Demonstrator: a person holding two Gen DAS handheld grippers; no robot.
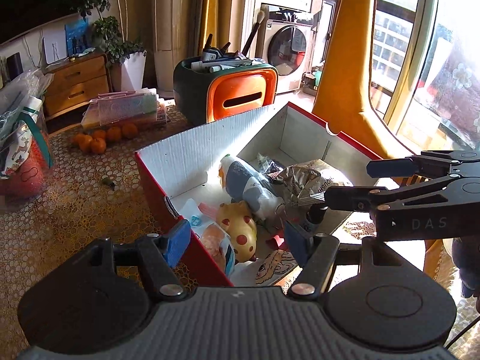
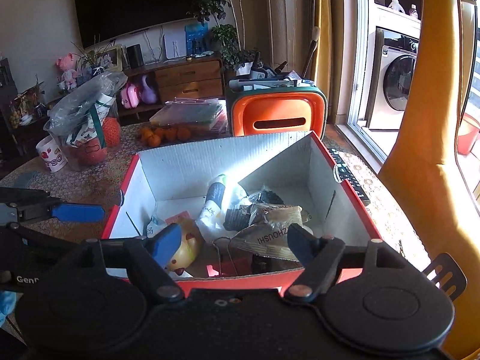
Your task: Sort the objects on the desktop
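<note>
Two grippers are hovering over a red box point(image 2: 354, 210) with white inner walls, which is standing on the tabletop point(image 1: 75, 198). The left gripper point(image 1: 237, 244) is holding its jaws apart, with nothing between the blue pads; one pad is outside the box's left wall and the other is above its contents. The right gripper point(image 2: 235, 244) is also keeping its jaws wide and empty, above the near wall of the box.

Inside the box a white bottle point(image 2: 216, 195), a yellow toy with red spots point(image 1: 238, 231), some crumpled snack bags point(image 2: 270, 225) and a metal binder clip point(image 2: 223, 252) are lying together in a pile.

A patterned lace cloth is covering the tabletop. Behind the box an orange and green bin point(image 2: 279, 117) is standing, full of pens and small bottles. Near it several oranges point(image 1: 102, 139) are lying in front of flat plastic cases point(image 1: 126, 109). A remote control point(image 2: 349, 177) is lying just beside the right wall of the box.

Sunlight is coming through a large window at the right, beside yellow curtains point(image 1: 345, 60). A washing machine point(image 1: 288, 51), a wooden cabinet point(image 2: 189, 79), a dark television point(image 2: 135, 3) and green plants point(image 2: 216, 3) are filling the room behind.
</note>
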